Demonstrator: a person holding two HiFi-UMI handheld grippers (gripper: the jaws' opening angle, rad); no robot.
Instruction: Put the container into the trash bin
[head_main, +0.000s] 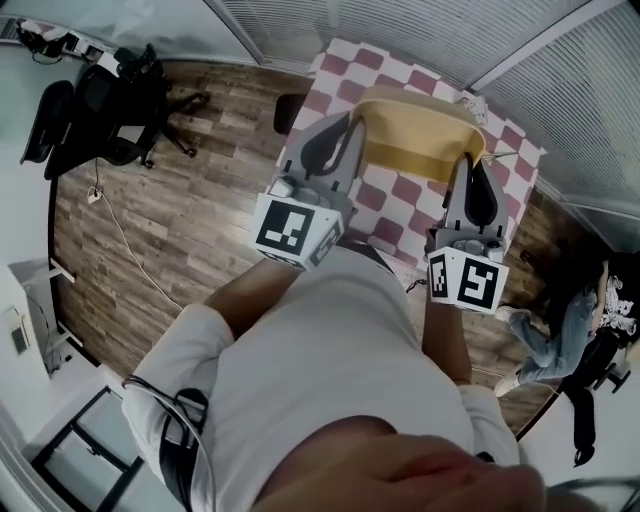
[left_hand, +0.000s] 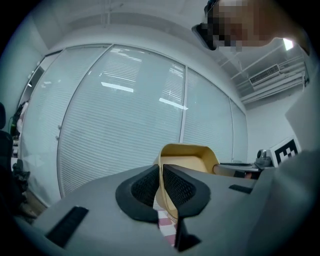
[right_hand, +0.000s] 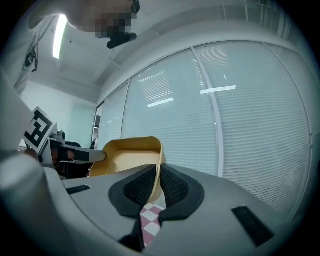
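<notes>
A tan, shallow container (head_main: 415, 140) hangs above the pink-and-white checked table (head_main: 400, 215), held by both side rims. My left gripper (head_main: 352, 125) is shut on its left rim; in the left gripper view the thin tan wall (left_hand: 161, 180) sits pinched between the black pads, with the container's body (left_hand: 187, 160) beyond. My right gripper (head_main: 470, 160) is shut on the right rim, and the right gripper view shows the wall (right_hand: 158, 177) clamped between its pads with the container (right_hand: 131, 155) stretching left. No trash bin shows in any view.
Window blinds (head_main: 400, 30) run behind the table. A black office chair (head_main: 110, 110) stands on the wood floor (head_main: 180, 230) at the left. A person in jeans (head_main: 560, 330) sits at the right edge. A white cable (head_main: 130, 245) trails over the floor.
</notes>
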